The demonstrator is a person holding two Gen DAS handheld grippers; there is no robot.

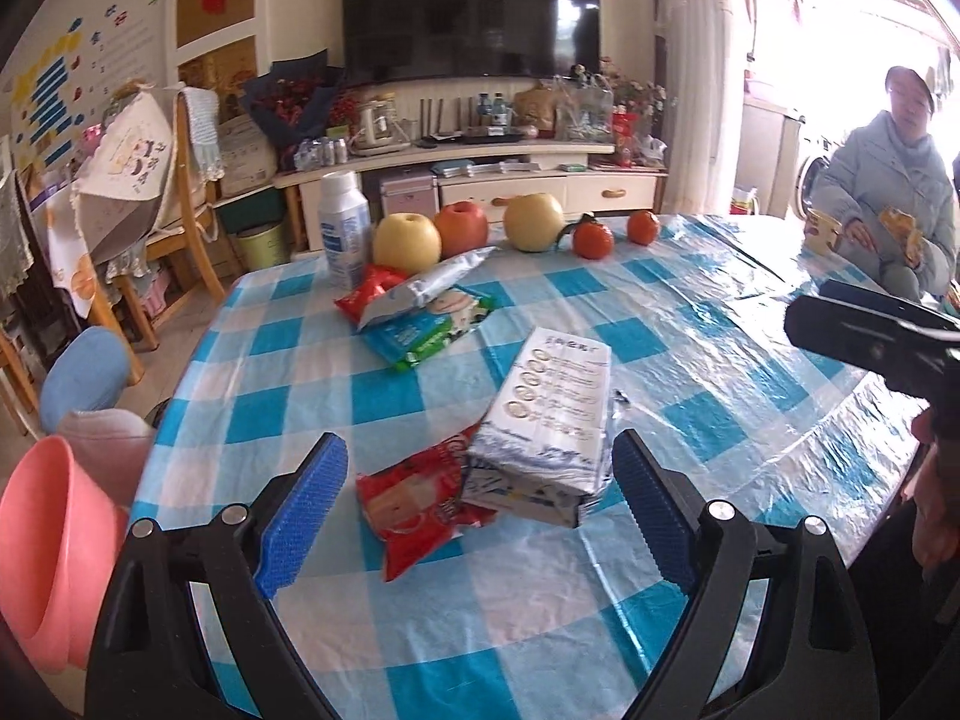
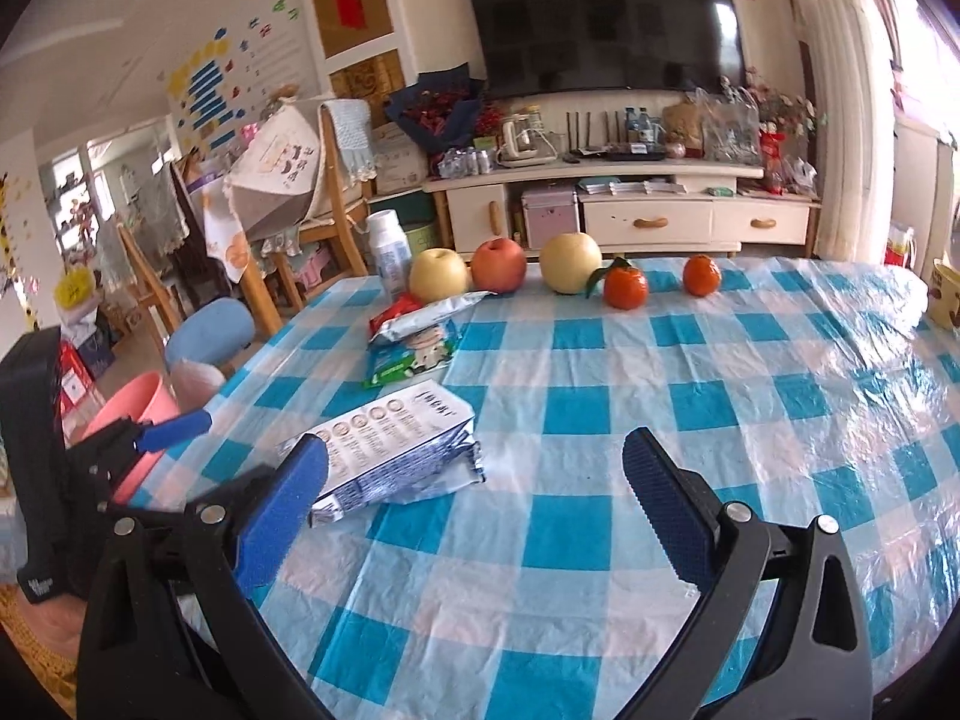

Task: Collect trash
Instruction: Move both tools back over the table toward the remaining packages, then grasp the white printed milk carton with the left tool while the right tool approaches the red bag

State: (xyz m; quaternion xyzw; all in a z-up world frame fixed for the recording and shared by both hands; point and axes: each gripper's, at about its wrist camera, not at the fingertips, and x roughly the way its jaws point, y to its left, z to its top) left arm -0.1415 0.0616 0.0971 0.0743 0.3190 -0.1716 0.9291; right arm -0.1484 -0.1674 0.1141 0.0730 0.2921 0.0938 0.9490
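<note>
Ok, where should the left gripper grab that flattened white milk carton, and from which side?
Judging by its pose, grip the flattened carton across its near crushed end, coming from the table's near edge with the open left gripper. That end is narrow, lifted on the red wrapper.

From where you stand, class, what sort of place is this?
Most likely a home living room: a large black wall-mounted television above a cream drawer cabinet, and a table in blue-checked plastic cloth bearing fruit and snack wrappers.

Red wrapper [image 1: 414,510] partly tucked under the white carton [image 1: 549,420]; in right wrist view the carton hides it fully. Pink bin [image 1: 42,546] cut by left edge. Carton print too small to read. Seated person [image 1: 888,192] cropped at right edge.
</note>
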